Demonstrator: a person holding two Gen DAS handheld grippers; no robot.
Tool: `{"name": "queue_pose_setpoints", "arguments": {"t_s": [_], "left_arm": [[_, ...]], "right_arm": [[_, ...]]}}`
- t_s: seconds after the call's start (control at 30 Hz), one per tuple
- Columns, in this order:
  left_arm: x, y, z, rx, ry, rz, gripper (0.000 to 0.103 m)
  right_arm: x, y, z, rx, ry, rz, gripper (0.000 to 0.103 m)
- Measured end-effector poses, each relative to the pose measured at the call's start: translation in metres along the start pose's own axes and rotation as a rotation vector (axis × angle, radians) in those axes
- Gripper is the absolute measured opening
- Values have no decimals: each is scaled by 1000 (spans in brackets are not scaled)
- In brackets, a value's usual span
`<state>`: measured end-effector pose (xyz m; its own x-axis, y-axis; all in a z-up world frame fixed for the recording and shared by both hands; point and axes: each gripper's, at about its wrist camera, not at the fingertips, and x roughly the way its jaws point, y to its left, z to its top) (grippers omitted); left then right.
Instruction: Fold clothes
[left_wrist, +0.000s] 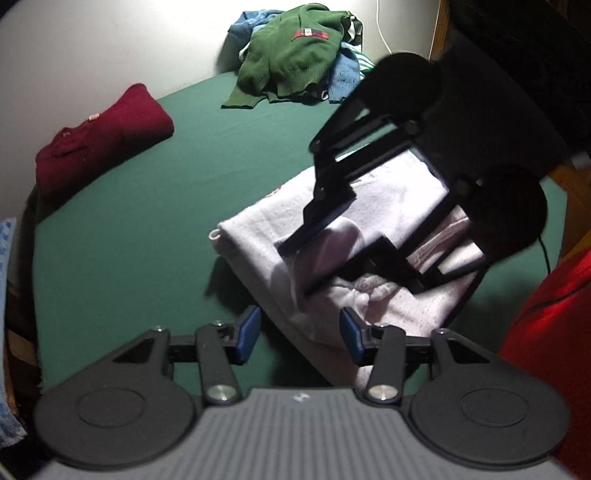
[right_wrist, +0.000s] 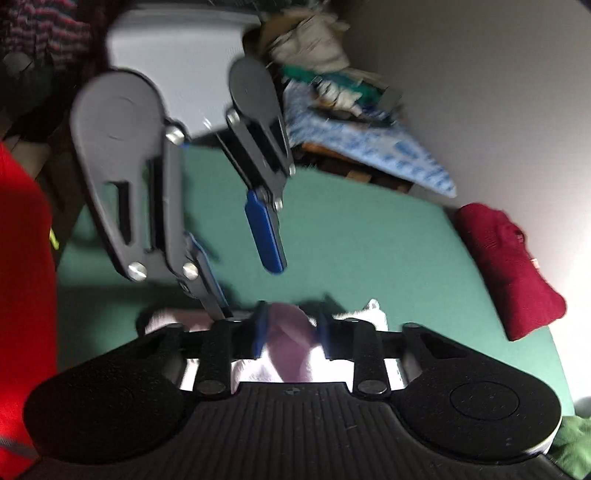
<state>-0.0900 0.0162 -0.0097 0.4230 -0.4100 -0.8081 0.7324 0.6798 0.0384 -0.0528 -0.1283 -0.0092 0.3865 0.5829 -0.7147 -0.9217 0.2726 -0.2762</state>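
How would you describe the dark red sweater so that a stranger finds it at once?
Start at the green table. At its edge by the white wall lies the dark red sweater, folded and alone. The green sweater sits unfolded on a pile.

A green-covered table (left_wrist: 147, 258) stands against a pale, brightly lit wall (left_wrist: 110, 44).

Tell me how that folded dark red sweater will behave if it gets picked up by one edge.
The dark red sweater looks like thick knit, so it is probably floppy and would likely sag and unfold. It seems bulky, maybe fairly heavy for clothing. Its fuzzy surface should grip rather than slip on the green cover.
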Motion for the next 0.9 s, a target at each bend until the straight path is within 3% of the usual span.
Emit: {"name": "queue_pose_setpoints", "arguments": {"t_s": [0.03,0.1,0.27,0.37,0.4,0.43,0.5,0.73,0.9], "left_arm": [[-1,-5,0,27,-3,23,48],[-2,-16,-1,80,-14,61,48],[0,-34,3,133,-61,65,48],[15,-42,7,153,-30,62,48],[20,-45,8,162,-14,75,44],[25,-46,8,159,-2,79,29],[30,-45,7,142,9,68,12],[16,-46,-1,199,15,80,1],[13,-46,-10,213,49,74,1]], "right_arm": [[1,-5,1,18,7,14,6],[-4,-20,-4,168,-19,42,5],[-11,-57,-25,571,-77,76,5],[-13,-66,-36,759,-122,115,5],[-12,-67,-39,801,-132,143,5],[-10,-67,-41,828,-135,164,5],[-17,-68,-51,869,-143,186,5],[-11,-72,-67,1095,-151,129,7],[0,-70,-74,1136,-135,48,8]]}}
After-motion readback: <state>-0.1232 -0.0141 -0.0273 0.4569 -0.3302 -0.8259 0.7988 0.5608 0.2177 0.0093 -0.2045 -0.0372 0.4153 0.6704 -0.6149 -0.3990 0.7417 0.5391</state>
